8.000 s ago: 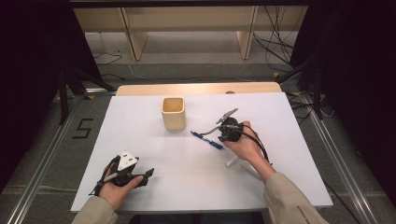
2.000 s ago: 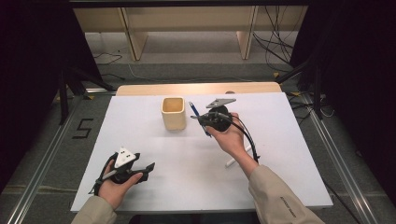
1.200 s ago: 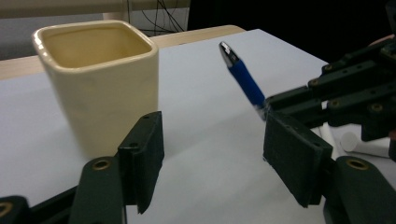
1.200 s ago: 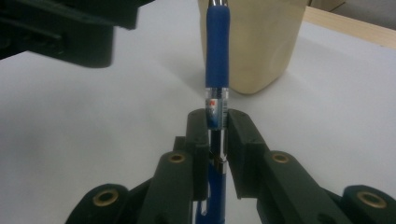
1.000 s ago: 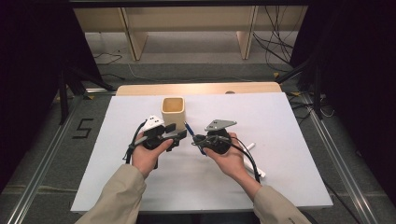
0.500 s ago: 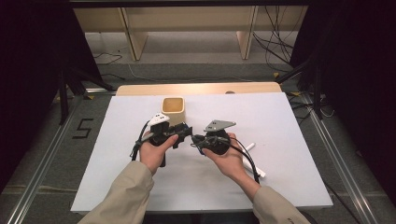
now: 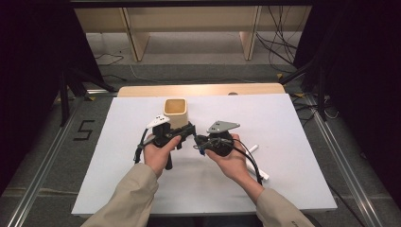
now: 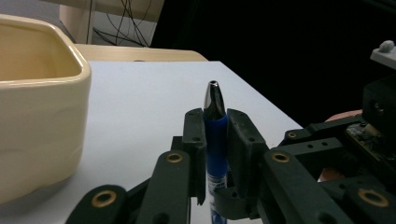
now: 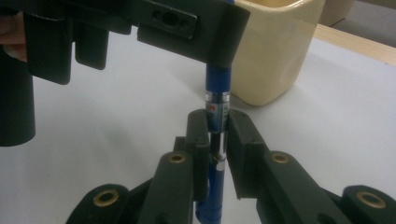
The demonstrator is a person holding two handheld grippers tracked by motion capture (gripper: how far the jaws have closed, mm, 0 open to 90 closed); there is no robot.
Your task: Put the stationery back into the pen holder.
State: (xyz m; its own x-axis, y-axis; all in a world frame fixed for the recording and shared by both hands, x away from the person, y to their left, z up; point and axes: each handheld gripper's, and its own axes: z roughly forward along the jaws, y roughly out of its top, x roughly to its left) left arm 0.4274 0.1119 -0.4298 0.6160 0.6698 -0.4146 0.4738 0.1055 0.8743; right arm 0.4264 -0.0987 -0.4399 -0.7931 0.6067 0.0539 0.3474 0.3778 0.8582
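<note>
Left gripper view has the left gripper [image 8: 215,154] clamped on the blue pen [image 8: 215,140], which stands upright between its pads with the silver tip on top; the jaws have just been closing onto it. Right gripper view shows the right gripper [image 9: 216,135] gripping the same pen [image 9: 217,88] lower on the barrel, the left gripper's jaw above. Beyond, the cup [image 7: 176,112] stands just behind both grippers, nearer the left gripper [image 7: 189,130], so the pen's long axis already suits dropping in.
</note>
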